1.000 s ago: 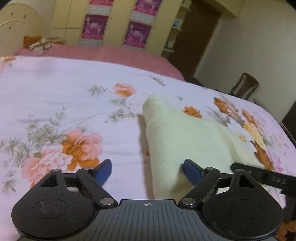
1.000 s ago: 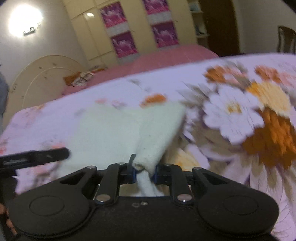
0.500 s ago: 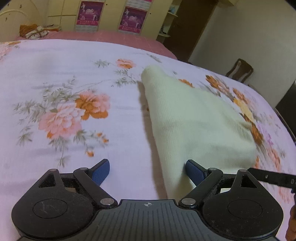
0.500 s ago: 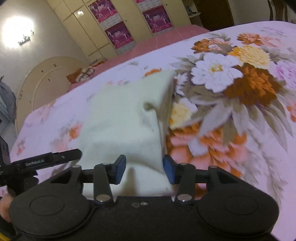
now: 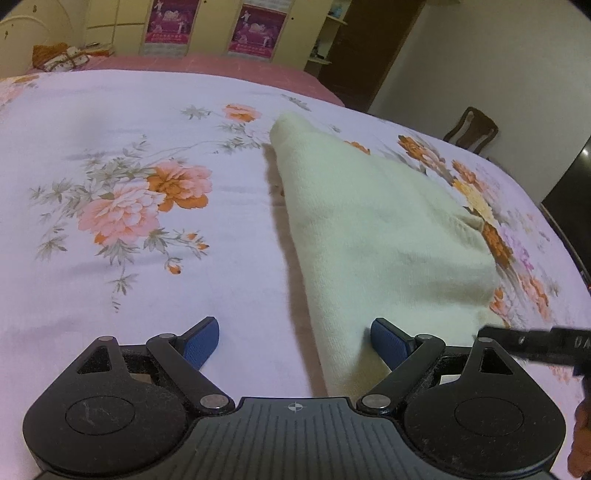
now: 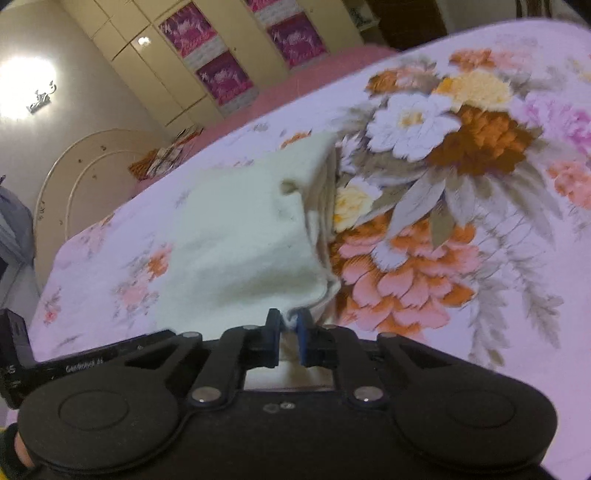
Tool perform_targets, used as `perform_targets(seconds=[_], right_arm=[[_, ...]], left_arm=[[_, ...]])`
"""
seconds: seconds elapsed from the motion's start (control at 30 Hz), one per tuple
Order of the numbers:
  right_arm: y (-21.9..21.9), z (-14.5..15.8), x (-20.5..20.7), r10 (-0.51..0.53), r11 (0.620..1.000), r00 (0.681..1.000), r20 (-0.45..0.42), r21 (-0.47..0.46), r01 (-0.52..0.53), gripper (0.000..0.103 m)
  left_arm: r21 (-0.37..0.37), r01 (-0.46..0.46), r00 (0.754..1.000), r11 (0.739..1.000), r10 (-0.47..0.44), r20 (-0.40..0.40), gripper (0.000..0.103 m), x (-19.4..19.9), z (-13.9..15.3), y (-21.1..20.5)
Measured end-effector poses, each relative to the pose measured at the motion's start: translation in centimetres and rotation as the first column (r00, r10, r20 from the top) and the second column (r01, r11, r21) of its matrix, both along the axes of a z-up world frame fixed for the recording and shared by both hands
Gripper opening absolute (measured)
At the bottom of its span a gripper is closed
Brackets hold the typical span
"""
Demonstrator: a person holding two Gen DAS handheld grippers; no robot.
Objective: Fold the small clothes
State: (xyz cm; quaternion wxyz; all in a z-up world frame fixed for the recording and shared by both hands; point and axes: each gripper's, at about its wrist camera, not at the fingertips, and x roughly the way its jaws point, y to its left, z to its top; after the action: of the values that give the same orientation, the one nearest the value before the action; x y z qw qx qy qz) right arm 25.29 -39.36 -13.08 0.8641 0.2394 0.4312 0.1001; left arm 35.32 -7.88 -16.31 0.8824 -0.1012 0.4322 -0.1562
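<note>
A cream knitted garment (image 5: 373,229) lies folded on the floral bedsheet (image 5: 110,155). My left gripper (image 5: 295,341) is open, its blue pads low over the garment's near left edge, with cloth lying between them. In the right wrist view the same garment (image 6: 240,236) shows stacked layers along its right side. My right gripper (image 6: 288,338) is shut on the garment's near corner, with cloth pinched between the pads.
A pink bed (image 5: 207,64) and a cream wardrobe with magenta posters (image 5: 210,26) stand behind. A wooden chair (image 5: 471,129) is at the far right. A round headboard (image 6: 85,177) lies at the left. A wall lamp (image 6: 29,88) glares.
My right gripper, open half a second ago after releasing the folded cloth, has shut on the garment's near corner. My left gripper stays open at the near left edge.
</note>
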Motion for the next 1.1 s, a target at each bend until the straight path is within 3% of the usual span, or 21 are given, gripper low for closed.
perform_targets(seconds=[0.13, 0.2, 0.37, 0.43, 0.47, 0.5, 0.67, 0.7, 0.77, 0.83, 0.93, 0.97, 1.03, 1.1], right_arm=[[0.3, -1.0, -0.3, 0.011, 1.000, 1.000, -0.025, 0.015, -0.010, 0.032], [0.5, -1.1, -0.1, 0.006, 1.000, 1.000, -0.008, 0.011, -0.006, 0.028], [-0.8, -1.7, 0.6, -0.072, 0.967, 0.997, -0.026, 0.243, 0.076, 0.027], [0.2, -2.1, 0.8, -0.052, 0.977, 0.998, -0.030, 0.207, 0.057, 0.023], [0.8, -2.2, 0.9, -0.044, 0.983, 0.998, -0.036, 0.177, 0.050, 0.011], [1.5, -2.2, 0.9, -0.036, 0.986, 0.998, -0.044, 0.163, 0.042, 0.009], [2.6, -0.2, -1.5, 0.023, 0.962, 0.999, 0.047, 0.269, -0.034, 0.007], [2.8, -0.6, -1.9, 0.026, 0.969, 0.999, 0.035, 0.243, -0.034, 0.007], [2.7, -2.1, -2.0, -0.016, 0.995, 0.999, -0.031, 0.099, 0.019, 0.007], [1.5, -3.0, -2.2, -0.056, 0.986, 0.997, -0.049, 0.156, 0.063, 0.005], [1.7, -1.4, -2.6, -0.066, 0.994, 0.998, 0.000, 0.086, 0.065, 0.015], [1.2, -1.1, -2.8, -0.092, 0.990, 0.996, 0.012, 0.106, 0.090, 0.017], [0.5, -0.8, -2.4, -0.123, 0.985, 0.992, 0.016, 0.124, 0.120, 0.018], [0.7, -0.8, -2.2, -0.127, 0.991, 0.992, 0.016, 0.049, 0.126, 0.010]], left_arm=[[-0.002, -0.004, 1.000, 1.000, 0.004, 0.001, 0.089, 0.0, -0.1, 0.3], [-0.001, -0.004, 1.000, 1.000, 0.004, 0.004, 0.089, 0.1, -0.2, 0.3], [-0.005, -0.019, 1.000, 1.000, 0.019, 0.008, 0.089, 0.4, 0.0, 0.6], [-0.007, -0.026, 1.000, 1.000, 0.026, 0.009, 0.089, 0.5, 0.1, 0.8], [-0.010, -0.026, 1.000, 1.000, 0.027, 0.011, 0.089, 0.6, 0.2, 0.8], [-0.009, -0.026, 1.000, 1.000, 0.026, 0.015, 0.089, 0.6, 0.4, 0.9], [0.001, 0.012, 0.999, 1.000, -0.012, 0.034, 0.089, 0.2, 0.7, 0.4], [0.026, 0.016, 1.000, 1.000, -0.017, 0.024, 0.089, 0.3, 0.3, 0.0], [0.050, 0.024, 1.000, 0.998, -0.025, 0.011, 0.089, 0.2, -0.5, -0.4], [0.094, 0.045, 0.998, 0.995, -0.049, 0.034, 0.089, -0.2, -0.5, -0.9], [0.078, 0.048, 0.999, 0.996, -0.050, 0.018, 0.089, -0.3, -0.3, -0.8], [0.069, 0.047, 0.999, 0.997, -0.048, 0.014, 0.089, -0.4, -0.2, -0.8], [0.059, 0.052, 0.999, 0.997, -0.052, 0.010, 0.089, -0.7, -0.2, -0.9], [0.075, 0.067, 0.997, 0.995, -0.069, 0.024, 0.089, -1.2, -0.3, -1.3]])
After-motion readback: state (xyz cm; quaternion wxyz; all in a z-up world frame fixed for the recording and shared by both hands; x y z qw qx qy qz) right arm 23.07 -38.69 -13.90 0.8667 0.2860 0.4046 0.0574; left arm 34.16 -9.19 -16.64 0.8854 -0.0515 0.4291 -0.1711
